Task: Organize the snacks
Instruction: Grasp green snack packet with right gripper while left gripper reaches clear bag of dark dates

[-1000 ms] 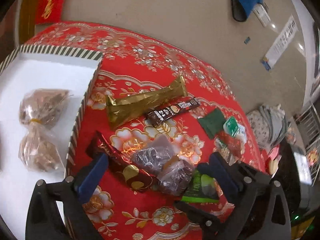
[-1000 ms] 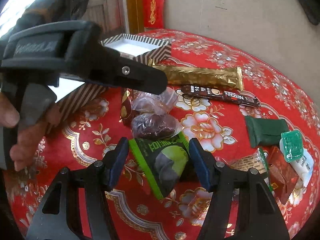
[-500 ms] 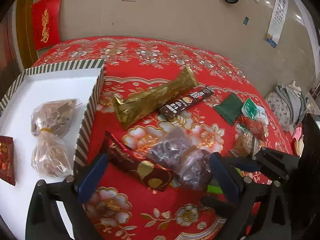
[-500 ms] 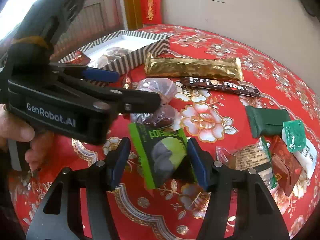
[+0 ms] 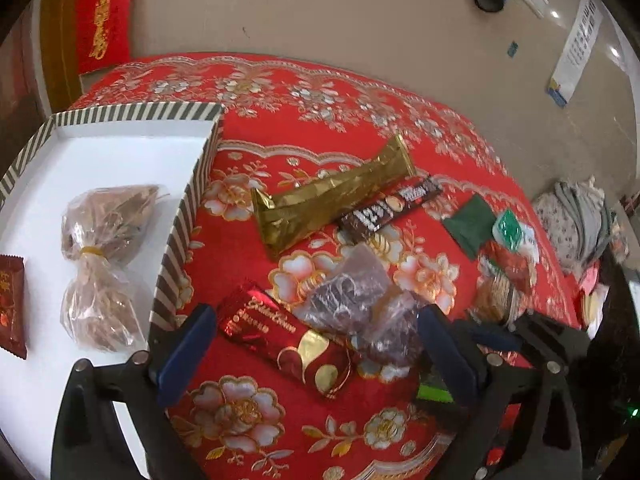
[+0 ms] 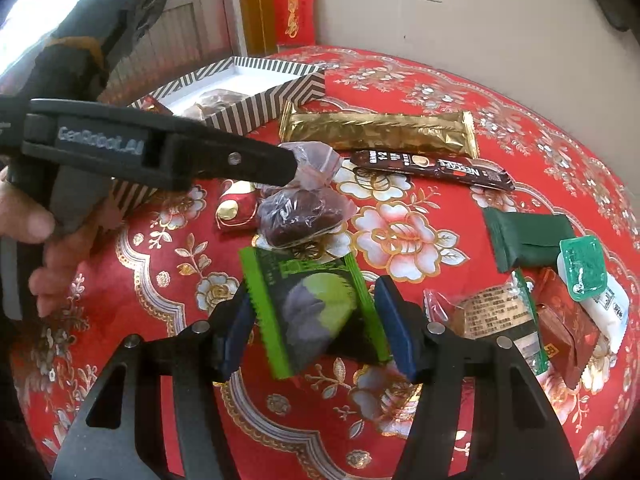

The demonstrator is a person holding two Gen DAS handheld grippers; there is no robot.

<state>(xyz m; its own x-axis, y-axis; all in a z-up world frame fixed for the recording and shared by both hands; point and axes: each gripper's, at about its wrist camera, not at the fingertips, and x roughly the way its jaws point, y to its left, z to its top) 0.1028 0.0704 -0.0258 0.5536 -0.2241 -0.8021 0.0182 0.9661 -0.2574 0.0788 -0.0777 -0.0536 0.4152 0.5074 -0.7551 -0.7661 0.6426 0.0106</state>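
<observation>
My right gripper is shut on a green snack packet and holds it just above the red tablecloth. My left gripper is open, its jaws either side of a red-and-gold chocolate bar and a clear bag of dark dried fruit. The left gripper also shows in the right wrist view, with one finger over the dried-fruit bag. A striped box at the left holds a cellophane-wrapped snack and a small red packet.
A gold bar, a Nescafe stick, a dark green packet, a green jelly cup and several small packets lie on the round table. Its far edge meets a beige wall.
My left gripper has come lower and closer over the chocolate bar and dried-fruit bag. The right gripper has kept its hold on the green packet and shifted slightly.
</observation>
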